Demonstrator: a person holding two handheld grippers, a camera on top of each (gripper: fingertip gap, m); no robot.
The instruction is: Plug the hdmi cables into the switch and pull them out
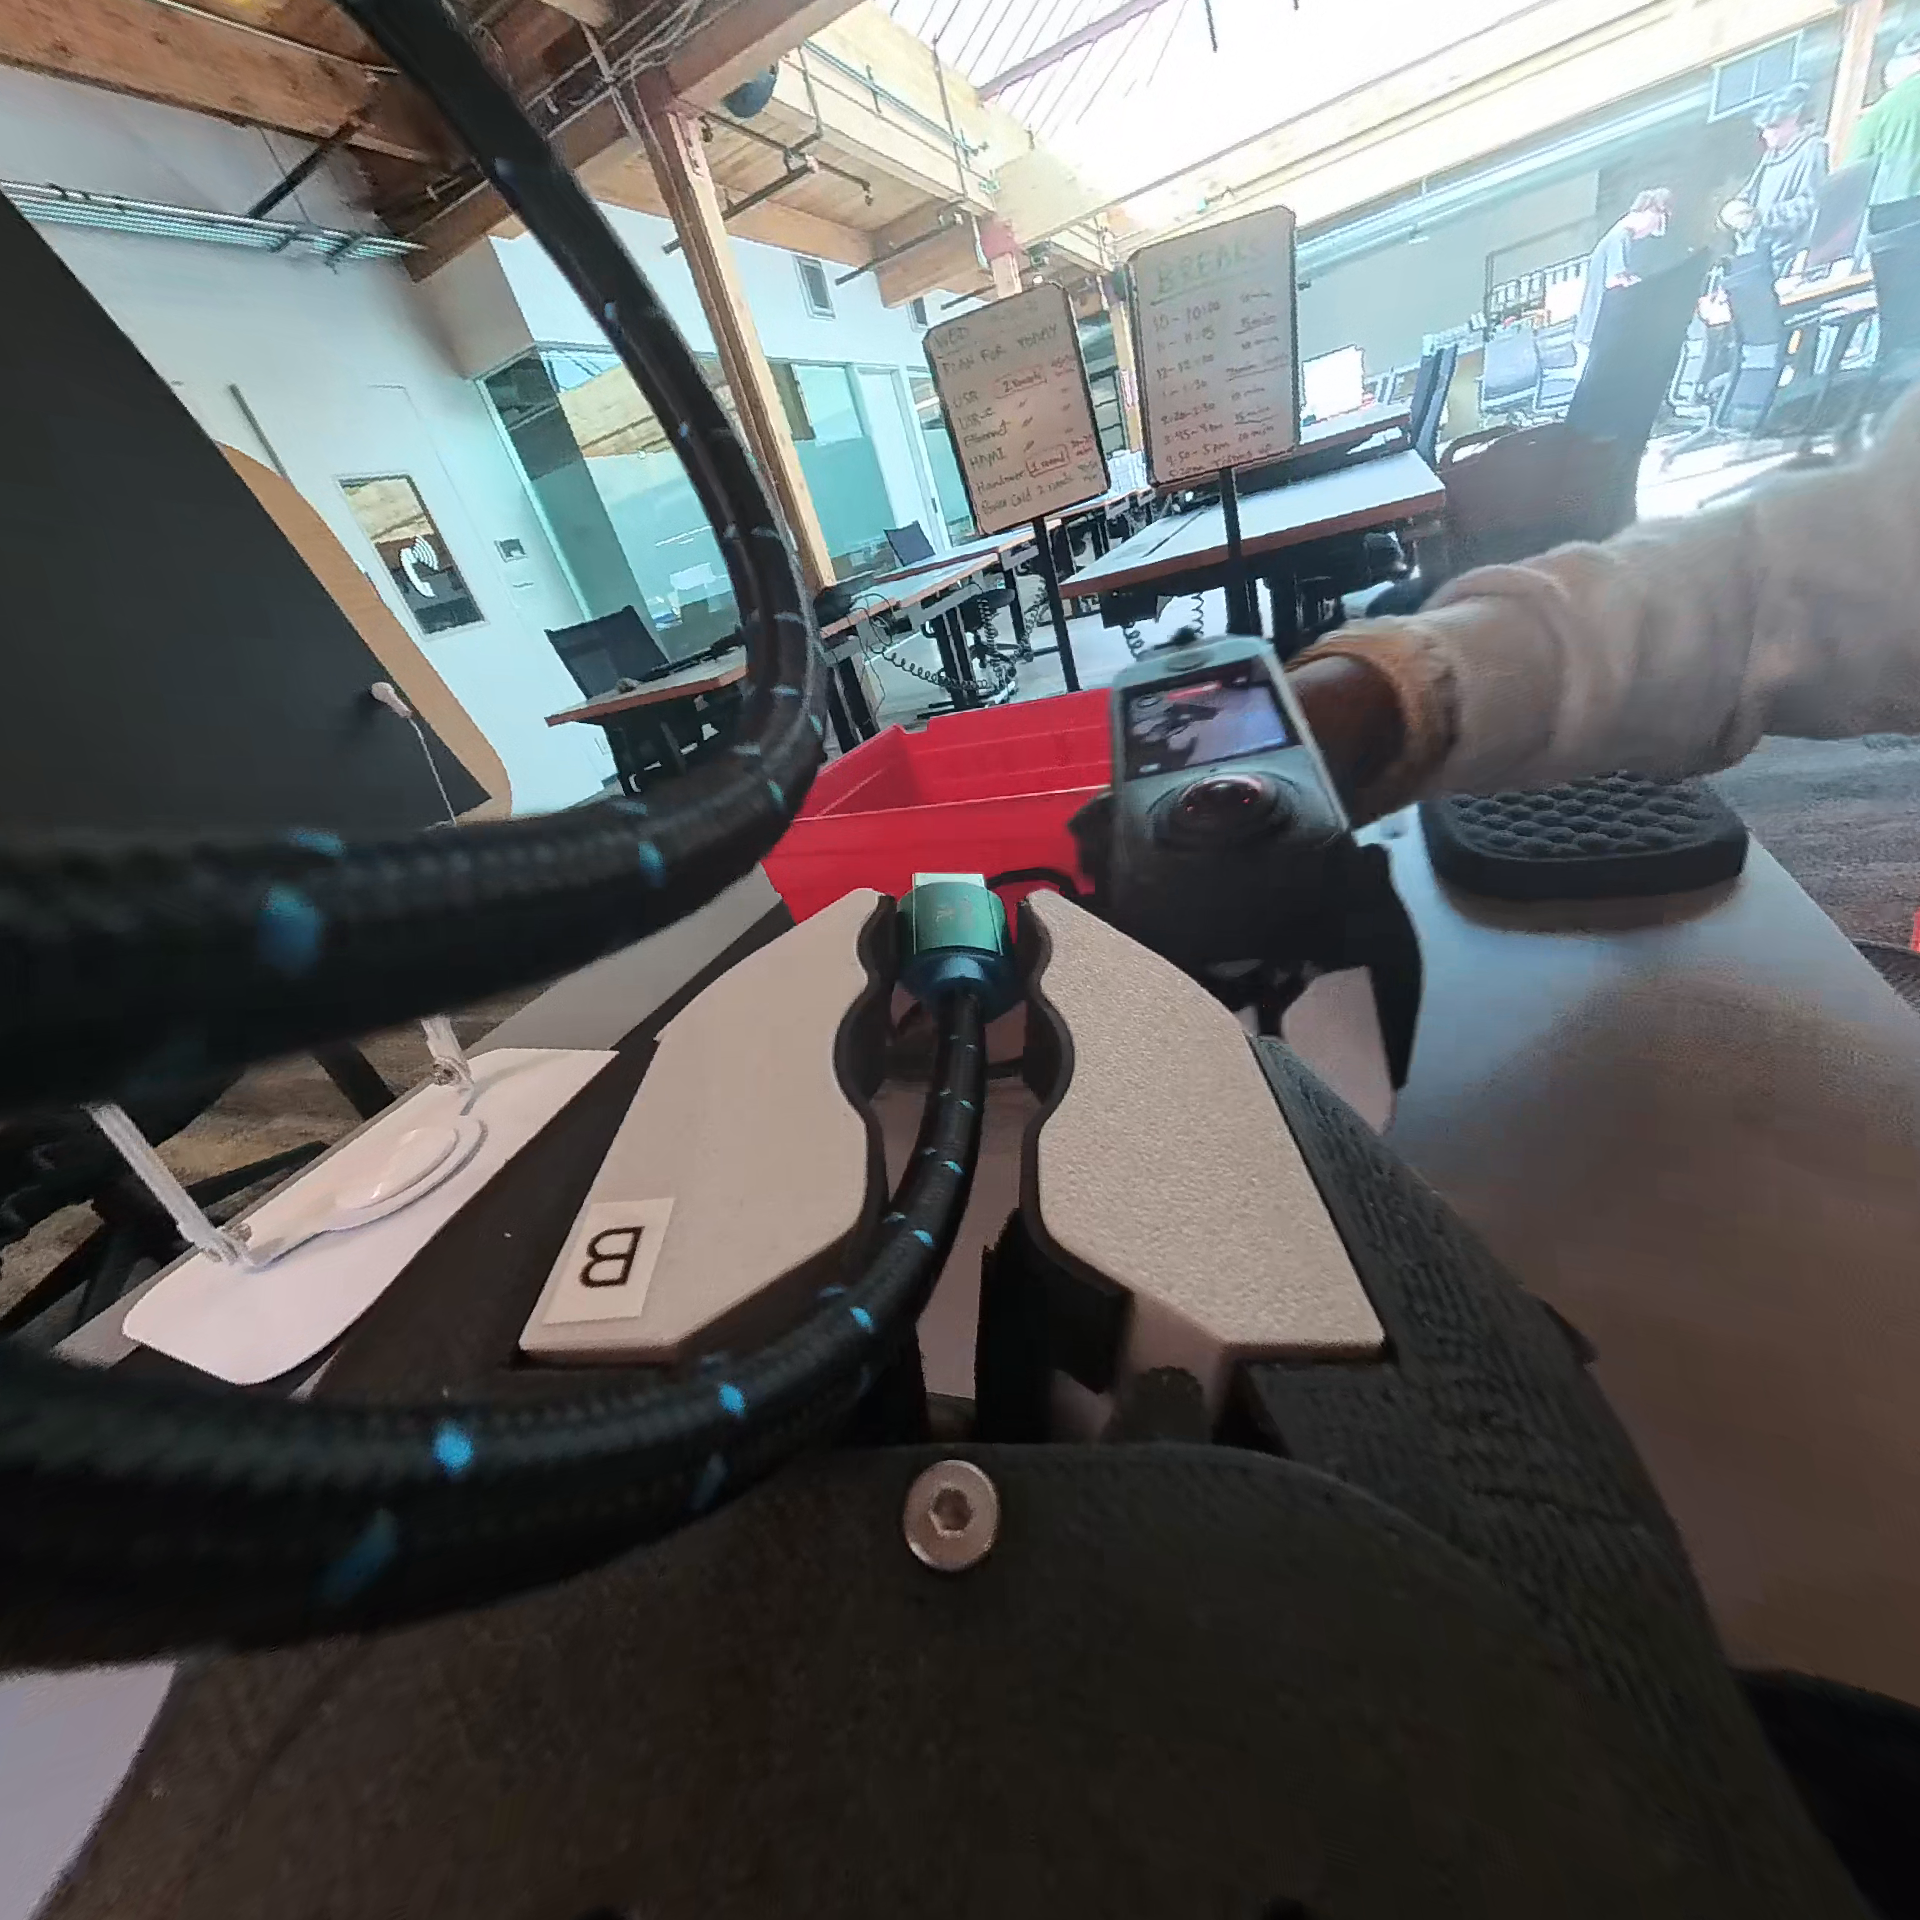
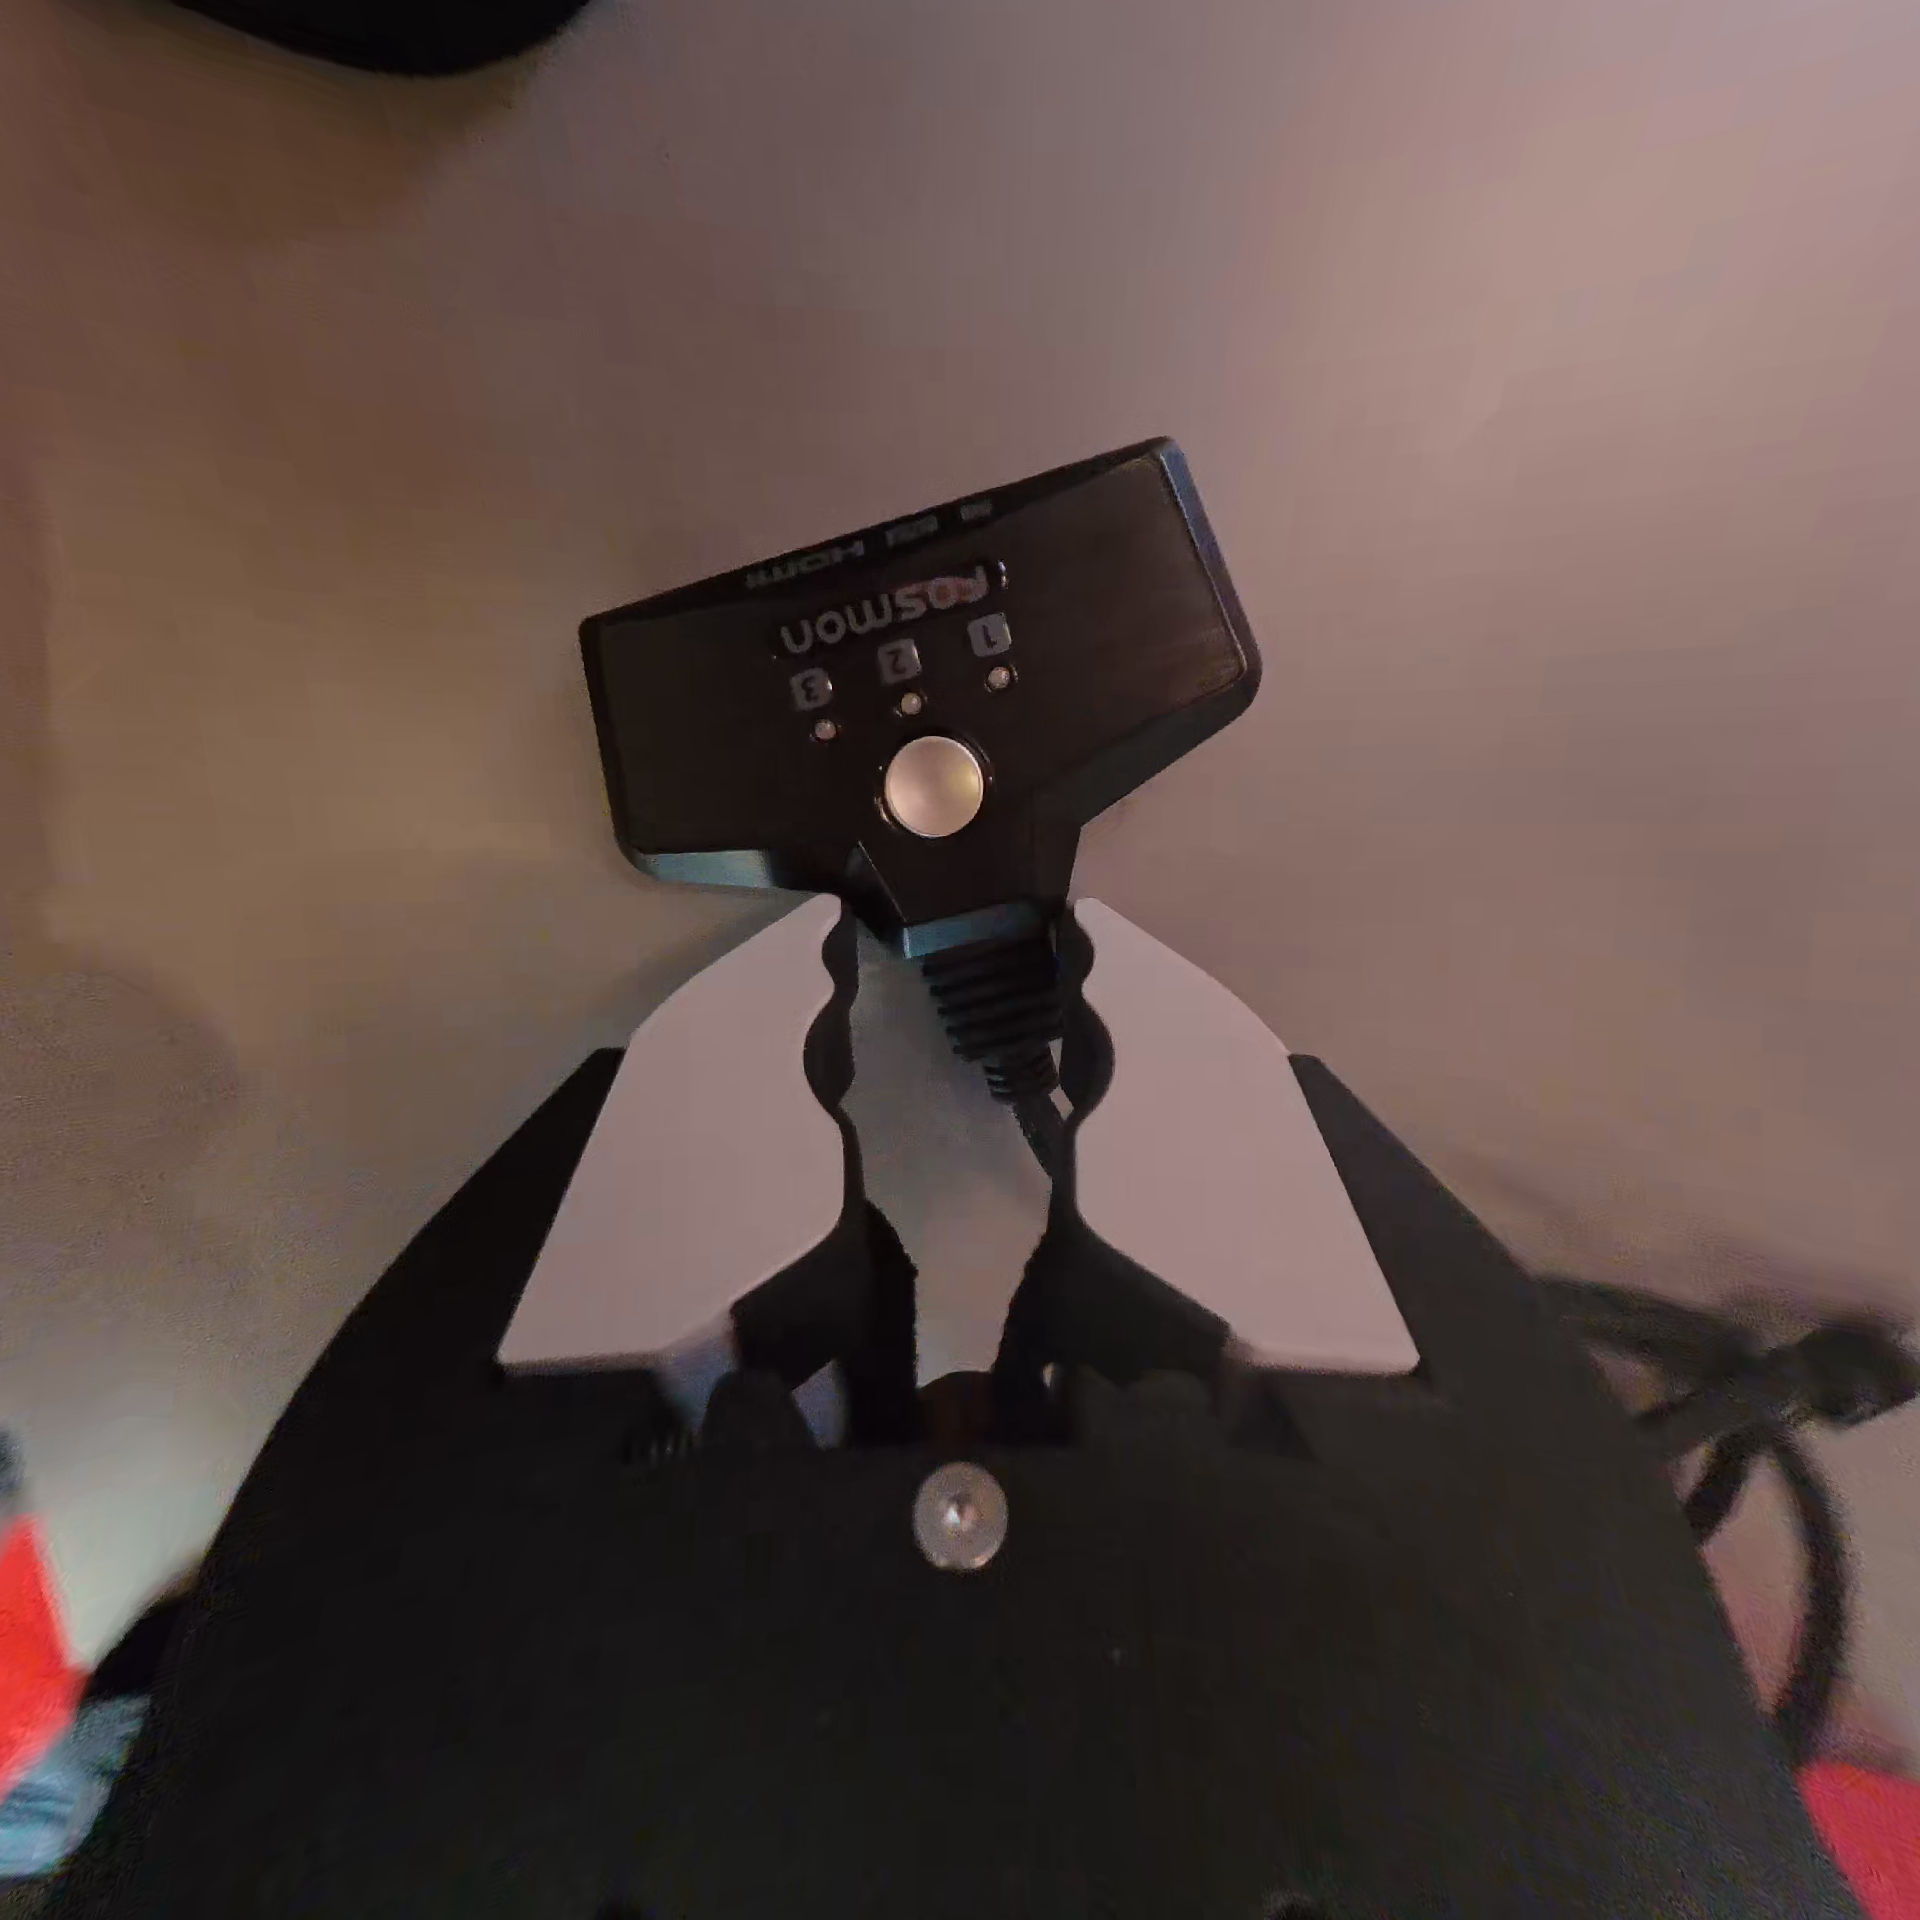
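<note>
A timber-beamed open office, whiteboards (image 1: 1112, 384) standing behind a pale tabletop (image 1: 1621, 1091) that carries a red bin (image 1: 935, 800) at its far edge. The left gripper (image 1: 951, 935) clamps the teal HDMI plug (image 1: 948, 920); the right gripper (image 2: 961, 920) pinches the black switch (image 2: 914, 675) at its neck above the tabletop. The stiff braided cable (image 1: 416, 894) could likely twist the plug off-line.
</note>
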